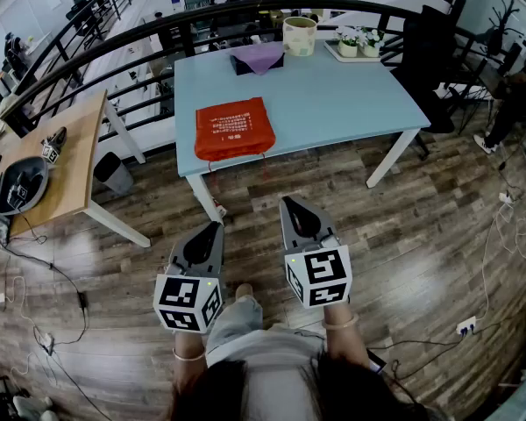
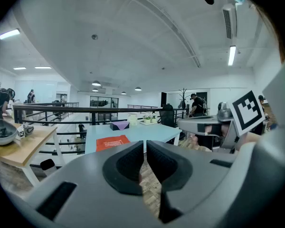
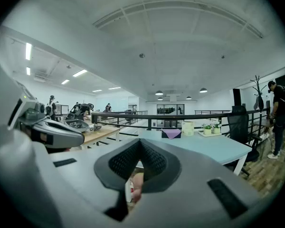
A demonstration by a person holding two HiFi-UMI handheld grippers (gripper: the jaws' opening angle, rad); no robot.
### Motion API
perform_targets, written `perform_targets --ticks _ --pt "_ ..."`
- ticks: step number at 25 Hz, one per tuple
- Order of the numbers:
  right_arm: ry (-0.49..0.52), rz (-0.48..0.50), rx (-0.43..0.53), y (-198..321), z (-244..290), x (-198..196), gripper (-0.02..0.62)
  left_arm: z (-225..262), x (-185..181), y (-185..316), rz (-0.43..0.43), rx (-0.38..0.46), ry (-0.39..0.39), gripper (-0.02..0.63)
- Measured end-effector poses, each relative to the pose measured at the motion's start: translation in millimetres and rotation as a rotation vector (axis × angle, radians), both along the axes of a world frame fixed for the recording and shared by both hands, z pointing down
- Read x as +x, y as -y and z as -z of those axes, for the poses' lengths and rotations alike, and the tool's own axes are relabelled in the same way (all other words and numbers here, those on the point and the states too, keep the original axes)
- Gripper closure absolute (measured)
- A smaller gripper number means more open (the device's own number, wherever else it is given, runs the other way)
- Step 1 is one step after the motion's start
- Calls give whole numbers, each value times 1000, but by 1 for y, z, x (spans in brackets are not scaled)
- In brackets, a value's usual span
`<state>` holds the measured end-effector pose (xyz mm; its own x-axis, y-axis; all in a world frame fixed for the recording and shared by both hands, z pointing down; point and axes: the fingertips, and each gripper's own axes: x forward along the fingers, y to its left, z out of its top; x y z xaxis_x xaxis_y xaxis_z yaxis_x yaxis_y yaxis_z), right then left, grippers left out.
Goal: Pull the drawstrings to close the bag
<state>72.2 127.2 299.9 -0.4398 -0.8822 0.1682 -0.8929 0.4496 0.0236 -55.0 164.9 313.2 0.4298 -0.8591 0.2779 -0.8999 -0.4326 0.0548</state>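
Observation:
A red drawstring bag (image 1: 234, 128) lies flat at the front left of the light blue table (image 1: 333, 103), and its thin strings (image 1: 265, 160) hang over the front edge. Both grippers hover above the wooden floor, well short of the table. The left gripper (image 1: 215, 227) points at the table's front left leg, its jaws nearly together with nothing between them. The right gripper (image 1: 290, 203) is shut and empty, a little nearer the table. Over the left gripper (image 2: 145, 144) the bag (image 2: 111, 142) shows on the table. The right gripper (image 3: 139, 141) hides the bag in its own view.
At the back of the table stand a black box under a purple cloth (image 1: 259, 57), a pale pot (image 1: 299, 35) and a tray of small plants (image 1: 358, 44). A wooden desk (image 1: 61, 160) stands left, a black chair (image 1: 425, 60) right. Cables (image 1: 44, 274) trail over the floor.

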Motion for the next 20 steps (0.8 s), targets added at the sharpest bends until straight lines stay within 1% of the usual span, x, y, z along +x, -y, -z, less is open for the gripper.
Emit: perform_targets --ticks 9,20 --pt "29 0 -20 30 -3 -23 569 -4 -24 32 -25 -2 11 574" --pt "38 -44 -20 74 6 -59 569 -1 -66 78 -57 3 6 574"
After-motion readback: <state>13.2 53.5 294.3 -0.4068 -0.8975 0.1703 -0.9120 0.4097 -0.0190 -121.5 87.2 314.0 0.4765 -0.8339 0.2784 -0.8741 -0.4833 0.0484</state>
